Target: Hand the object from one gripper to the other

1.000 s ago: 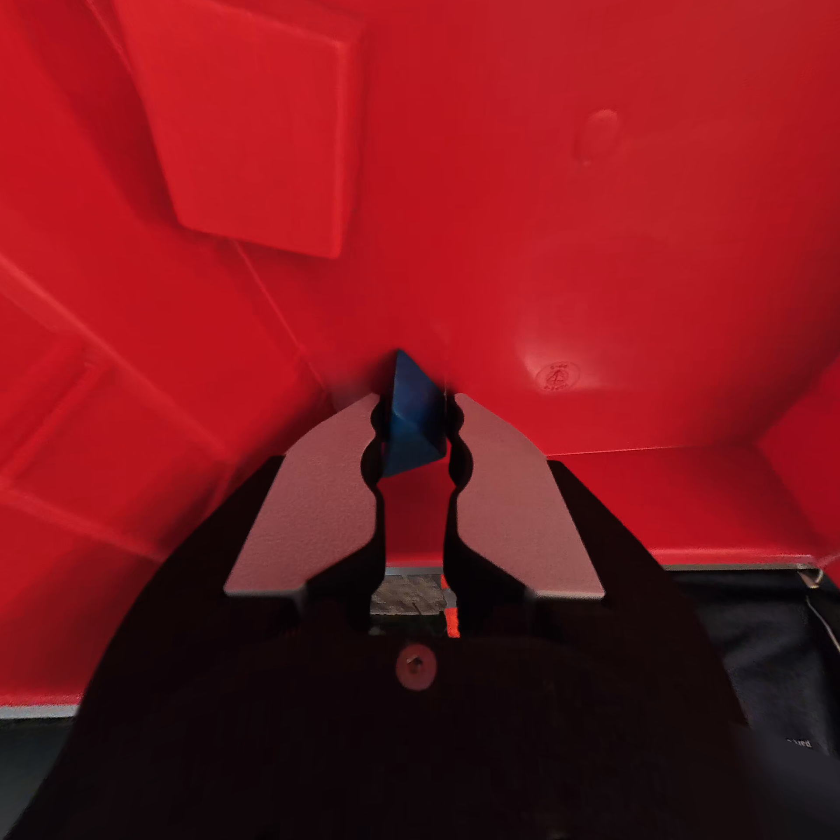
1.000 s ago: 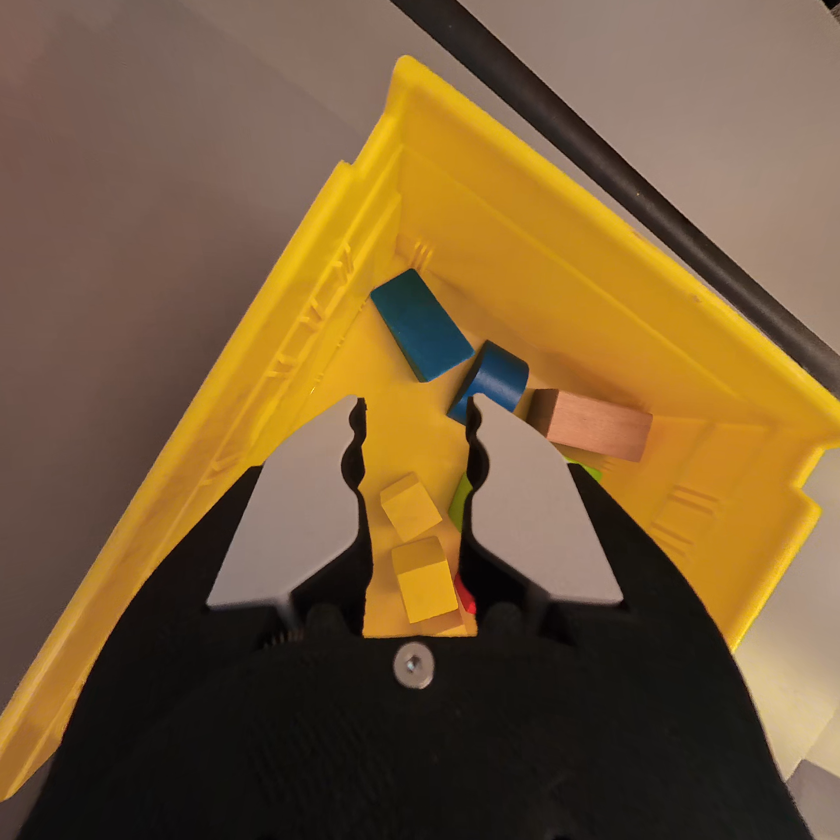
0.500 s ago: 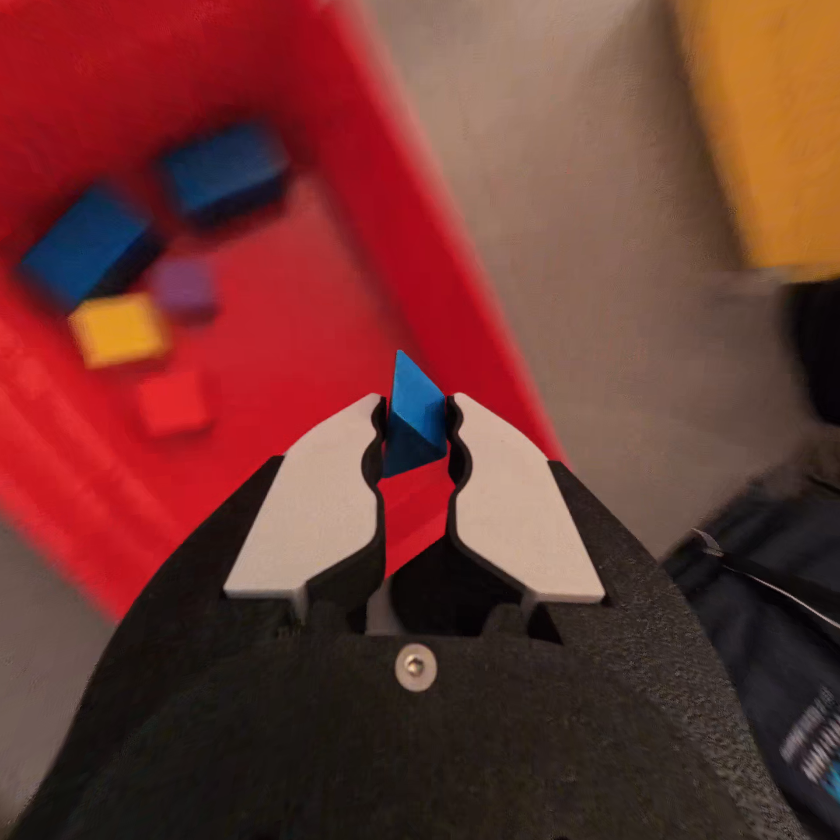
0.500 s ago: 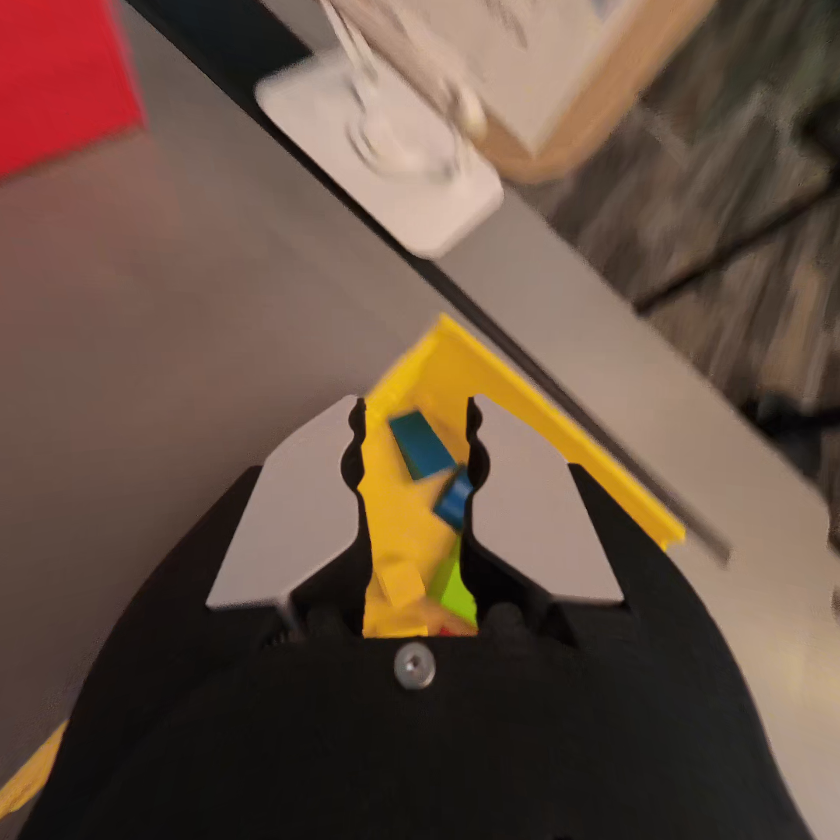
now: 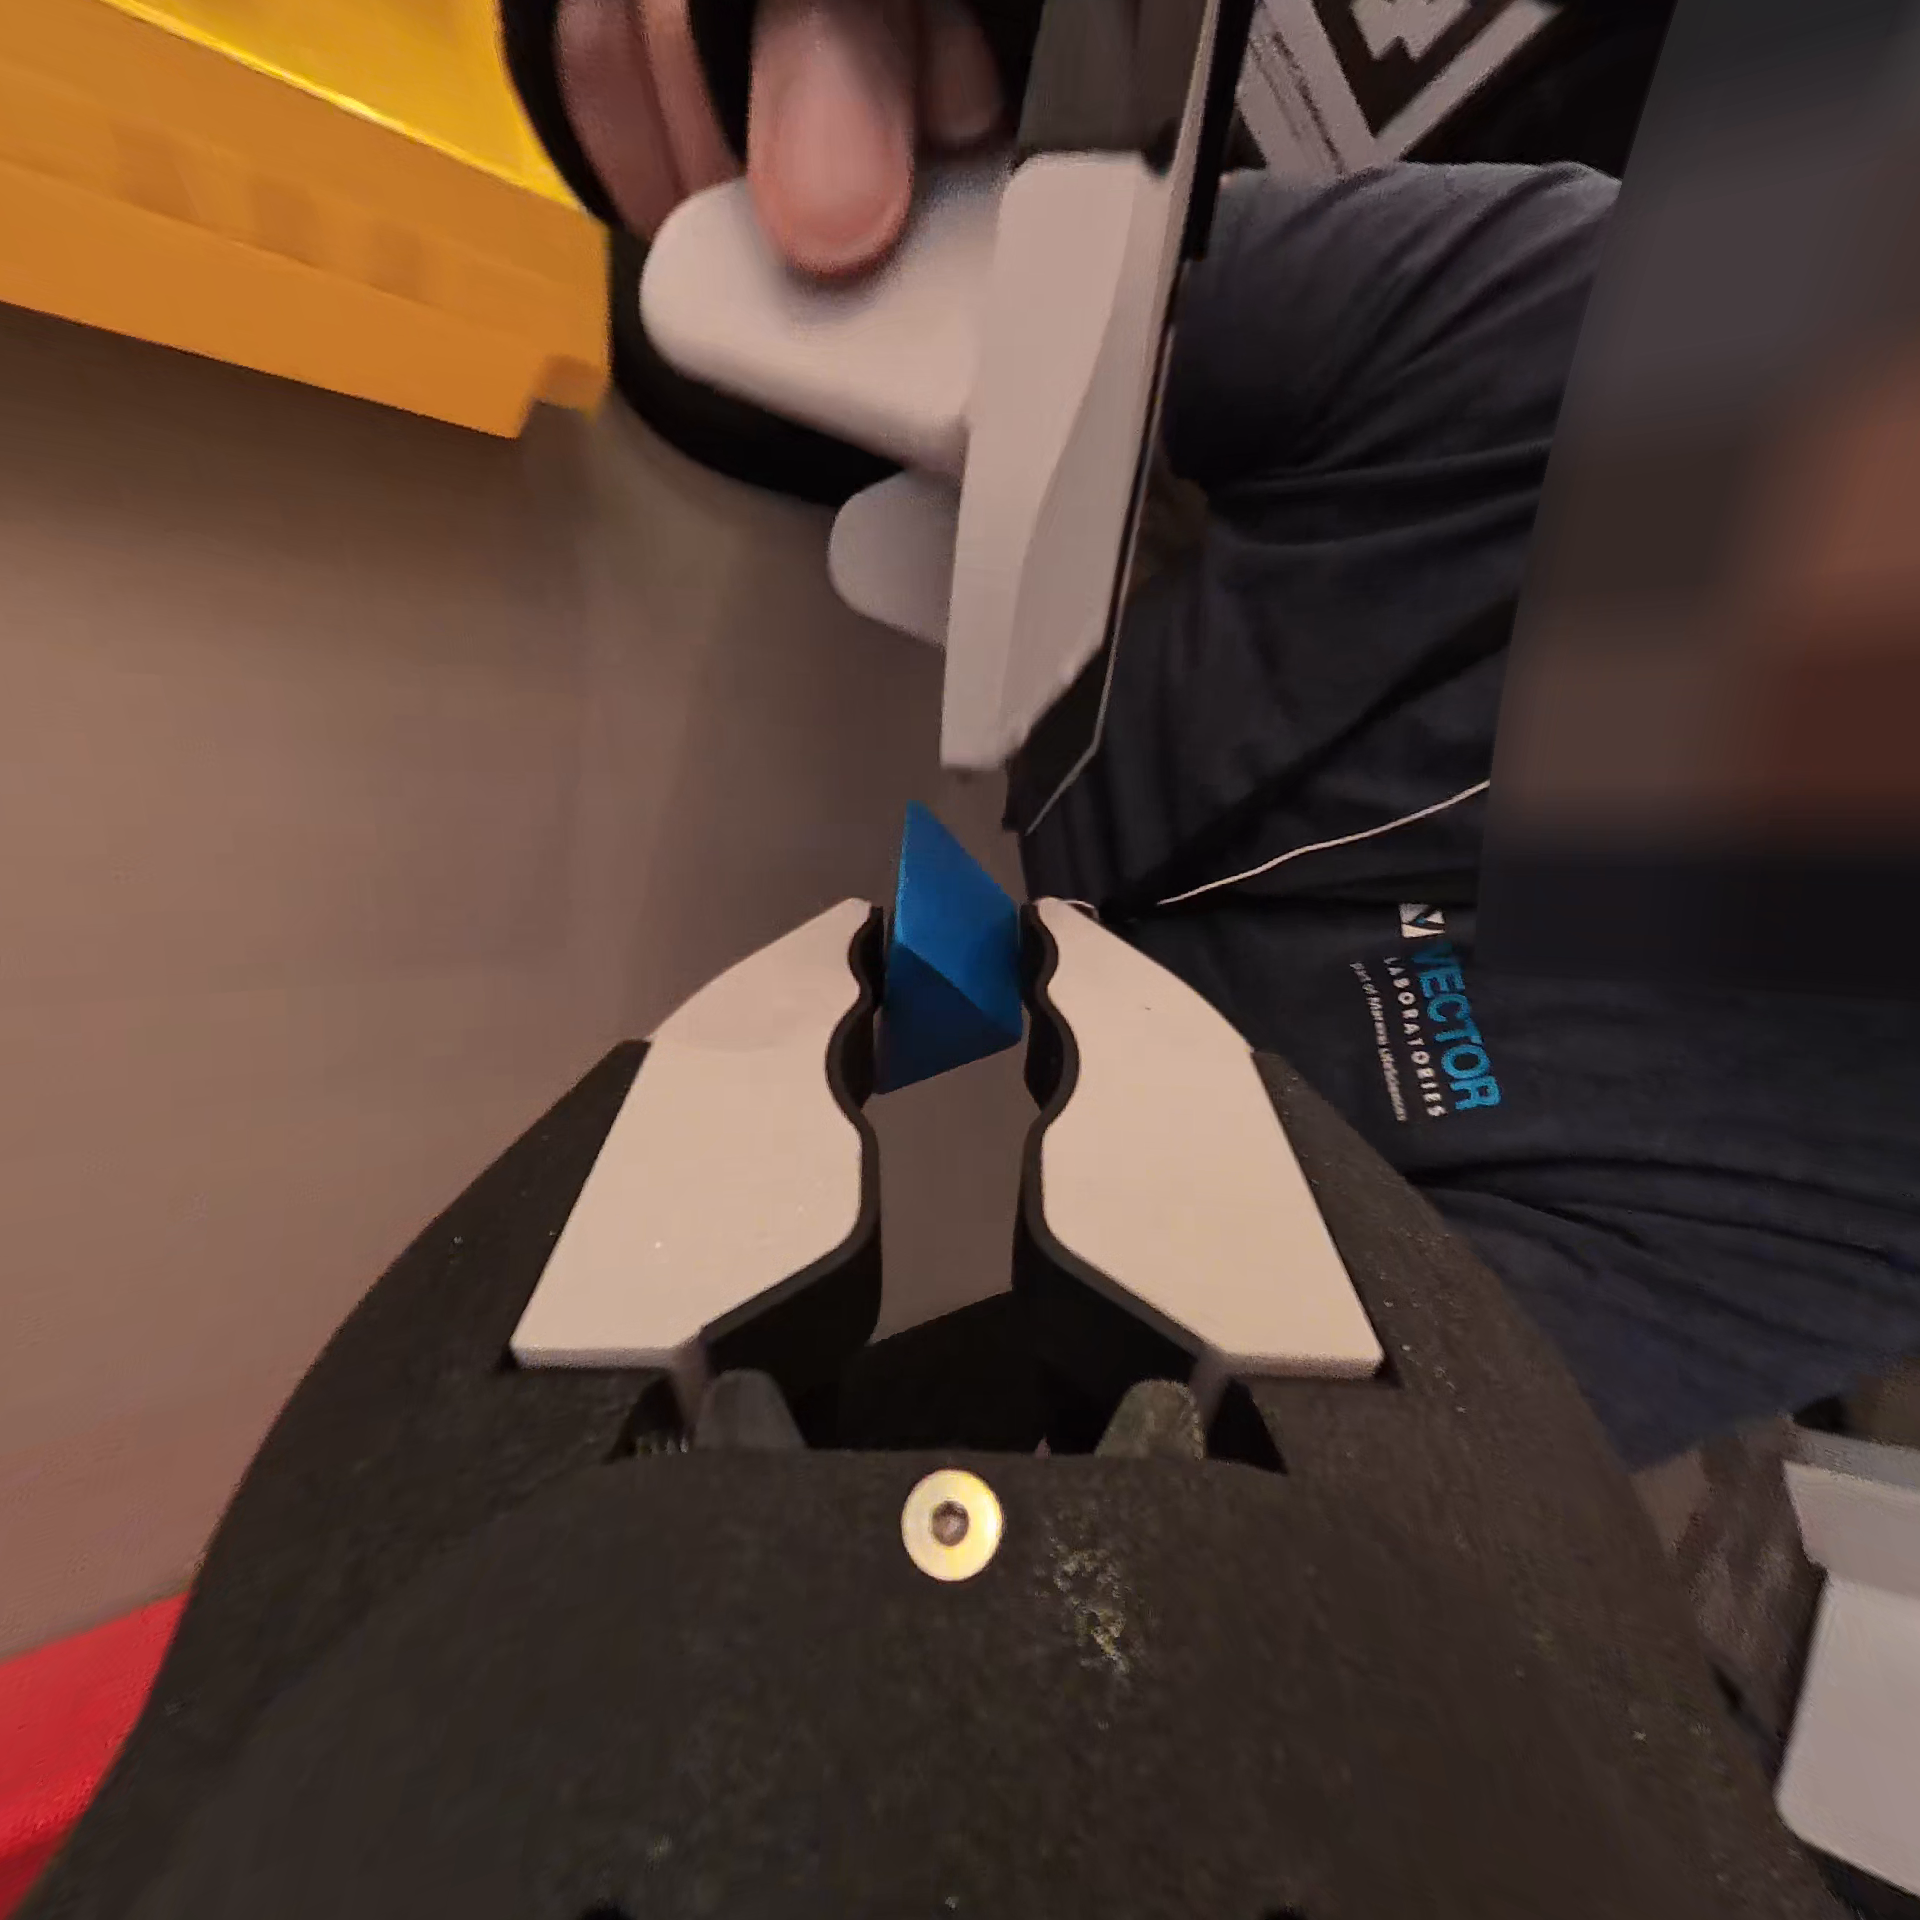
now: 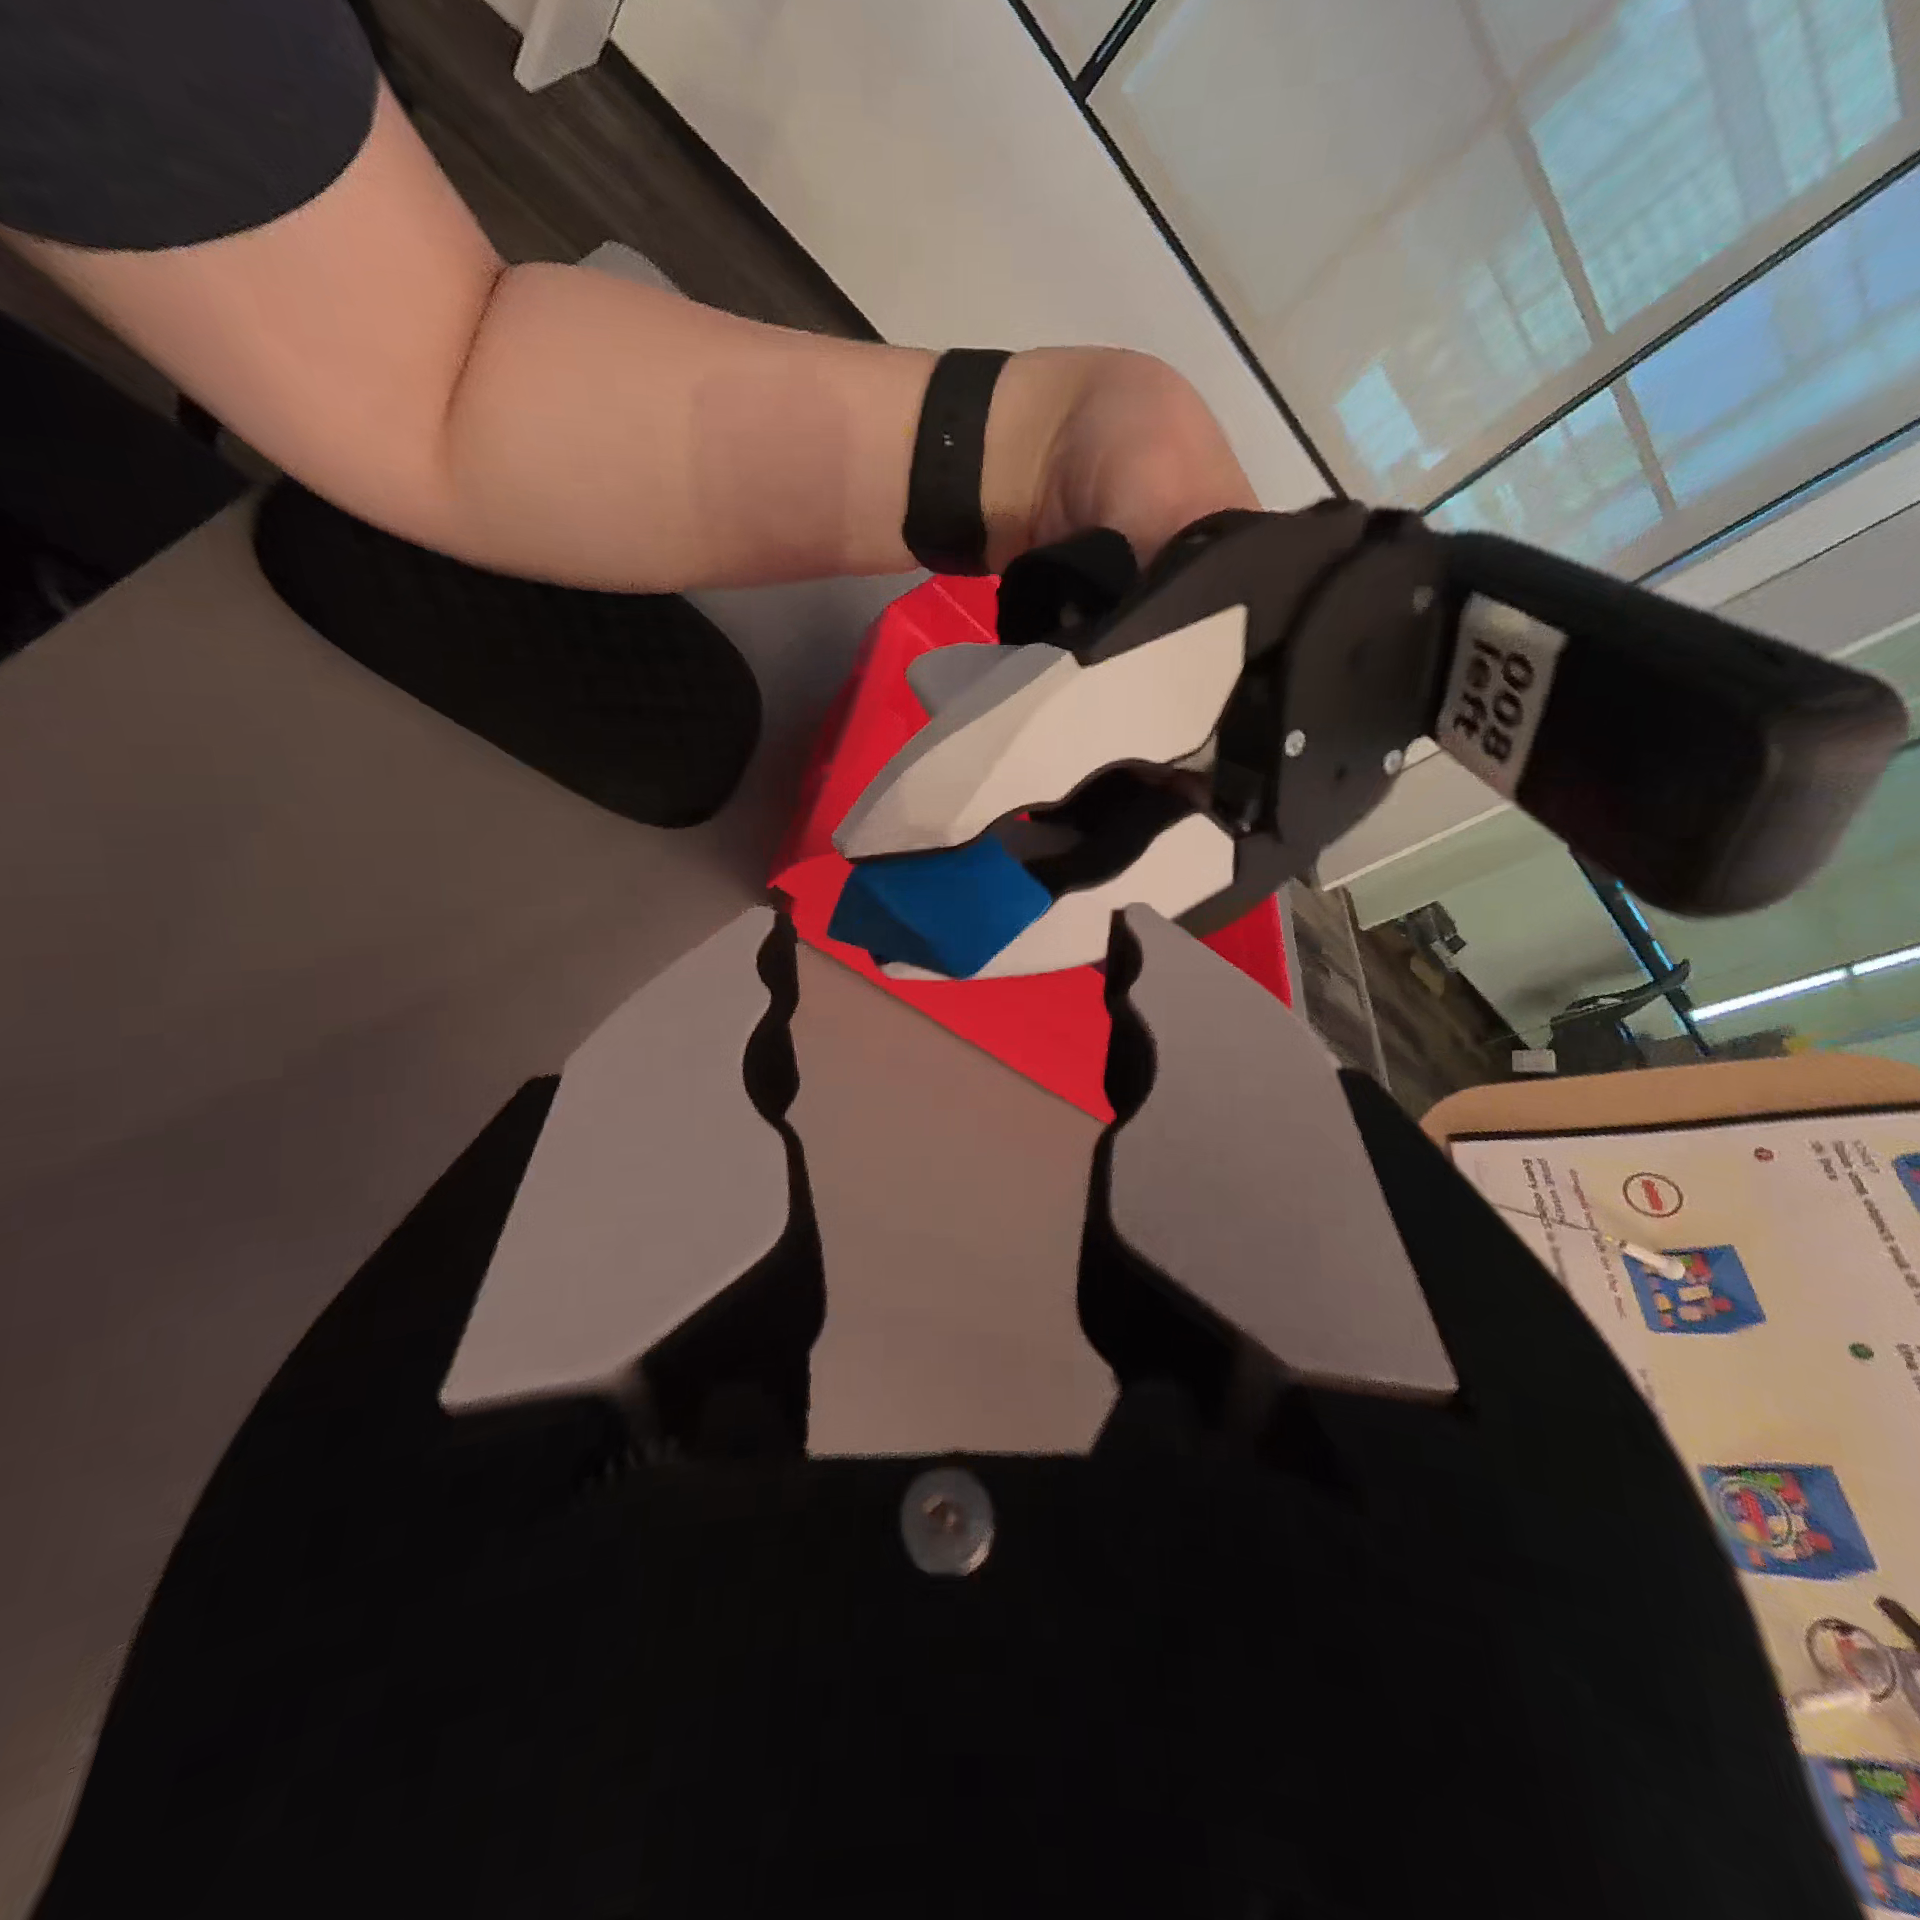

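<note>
My left gripper is shut on a blue wedge-shaped block, both pads pressed on its sides, held in the air above the grey table. The right wrist view shows the same block clamped between the left gripper's fingers, just beyond my right gripper. My right gripper is open and empty, its fingertips a little short of the block. The right gripper's finger shows in the left wrist view just above the block, held by a hand.
A yellow bin lies at the upper left of the left wrist view. A red bin sits behind the block. A person's arm with a black wristband holds the left gripper. A printed sheet lies right.
My left gripper lifted the blue block out of the red bin and swung toward the right gripper. My right gripper left the yellow bin, turned to face the block and opened wider.
</note>
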### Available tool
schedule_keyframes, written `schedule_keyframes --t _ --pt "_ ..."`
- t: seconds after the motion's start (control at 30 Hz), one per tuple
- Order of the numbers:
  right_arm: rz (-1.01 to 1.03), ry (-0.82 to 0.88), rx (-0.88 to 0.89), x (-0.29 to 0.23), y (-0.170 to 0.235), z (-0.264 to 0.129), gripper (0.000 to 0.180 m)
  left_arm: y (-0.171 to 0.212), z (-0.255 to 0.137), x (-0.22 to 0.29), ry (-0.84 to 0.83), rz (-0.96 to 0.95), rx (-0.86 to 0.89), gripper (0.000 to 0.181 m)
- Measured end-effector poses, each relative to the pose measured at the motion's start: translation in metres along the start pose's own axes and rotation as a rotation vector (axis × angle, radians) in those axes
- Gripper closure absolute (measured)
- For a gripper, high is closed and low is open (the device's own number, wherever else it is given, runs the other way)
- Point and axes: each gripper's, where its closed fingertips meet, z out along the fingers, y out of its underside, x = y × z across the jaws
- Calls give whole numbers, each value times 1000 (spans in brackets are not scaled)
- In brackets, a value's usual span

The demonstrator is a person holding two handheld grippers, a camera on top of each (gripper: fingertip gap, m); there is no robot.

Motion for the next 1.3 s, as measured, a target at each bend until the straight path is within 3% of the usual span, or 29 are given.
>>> schedule_keyframes --t 0.2,0.47,0.7,0.83,0.93,1.1,1.2,1.3 --pt "-51 -118 -59 -29 9 16 121 8 23 7 109 11 -104 157" --pt "-3 -261 -60 -50 13 17 141 19 42 7 130 29 -214 156" --pt "4 -276 -65 -49 9 9 145 11 36 12 163 15 -163 156" --pt "27 -246 -137 -31 21 -15 145 5 9 4 80 10 -55 158" --pt "117 -98 -292 13 61 -64 145 -3 -22 6 9 41 81 164" --pt "552 102 -555 46 187 -162 145 -23 -72 6 -199 175 307 161" --pt "708 95 -627 30 242 -176 145 -39 -90 20 -239 295 443 153" --pt "753 117 -676 28 280 -163 145 -46 -96 29 -250 381 515 145"
